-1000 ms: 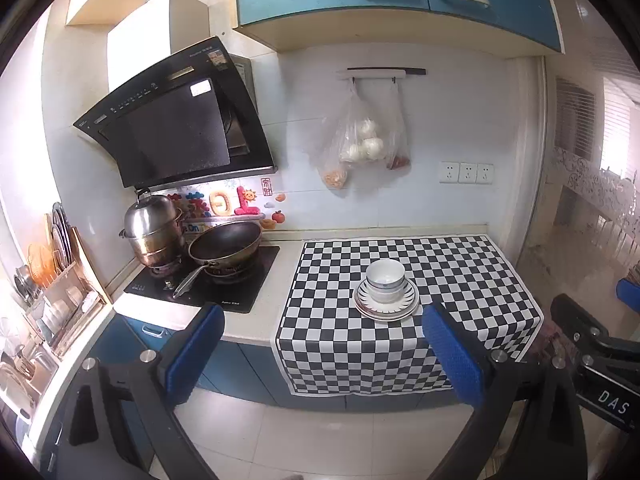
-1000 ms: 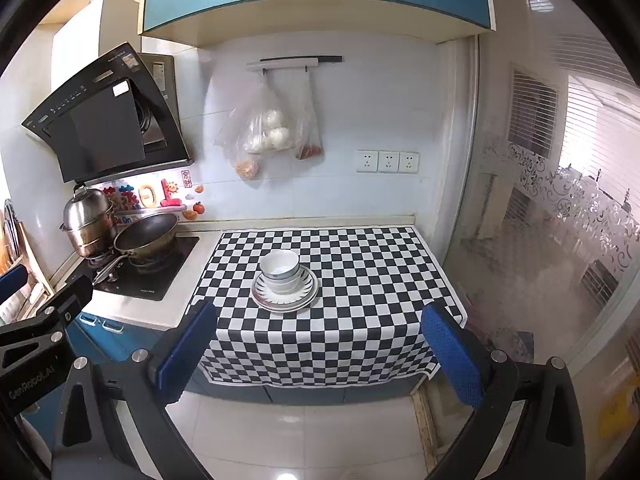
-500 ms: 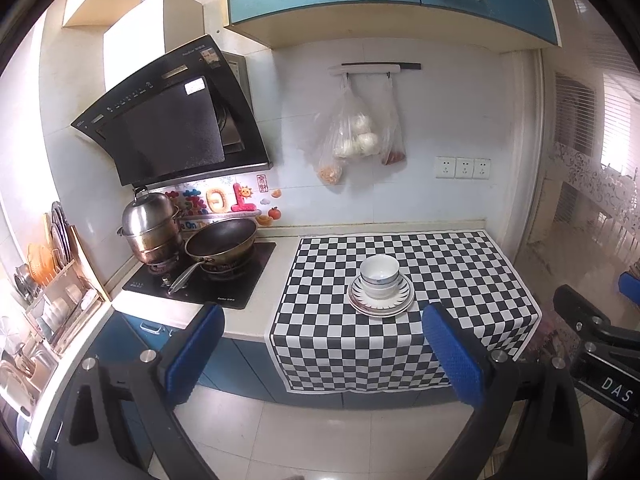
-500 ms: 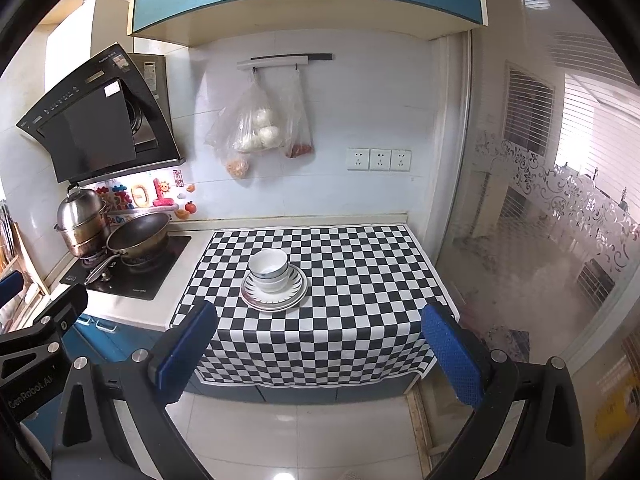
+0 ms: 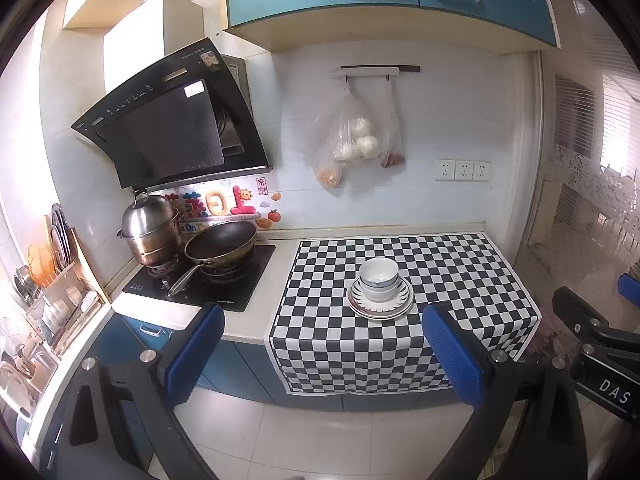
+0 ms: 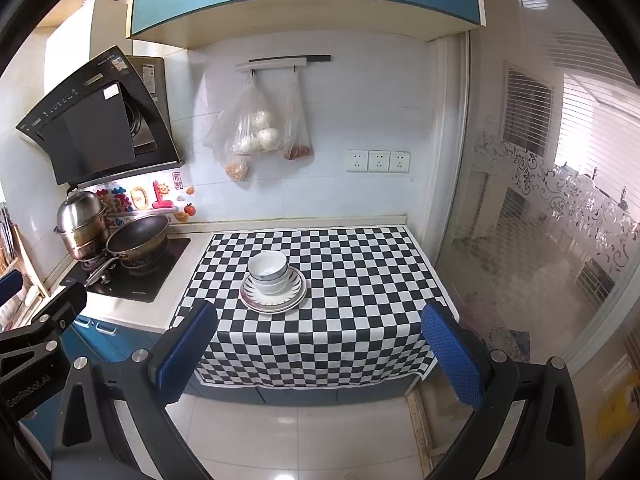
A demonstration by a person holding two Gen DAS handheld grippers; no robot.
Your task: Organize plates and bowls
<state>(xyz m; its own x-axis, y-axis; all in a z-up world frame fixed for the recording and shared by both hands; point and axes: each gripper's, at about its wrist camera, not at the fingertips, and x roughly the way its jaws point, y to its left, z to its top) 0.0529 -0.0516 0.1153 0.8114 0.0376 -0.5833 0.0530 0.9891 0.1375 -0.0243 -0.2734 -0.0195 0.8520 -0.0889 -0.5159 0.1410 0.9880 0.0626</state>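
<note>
Two bowls [image 5: 378,276] sit stacked on plates [image 5: 380,307] on the checked cloth [image 5: 440,264]; your left gripper [image 5: 324,352] is spread, "DAS" beside it. Right view: right gripper [image 6: 320,350] spread, empty; "GenRobot.AI" at left.

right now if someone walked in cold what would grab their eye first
The black-and-white checkered cloth draped over the counter and its front edge, with stacked bowls on plates near its middle. Left of it, a dark wok and steel pot sit on the stove under a black hood. Clear food bags hang on the wall above.
</note>
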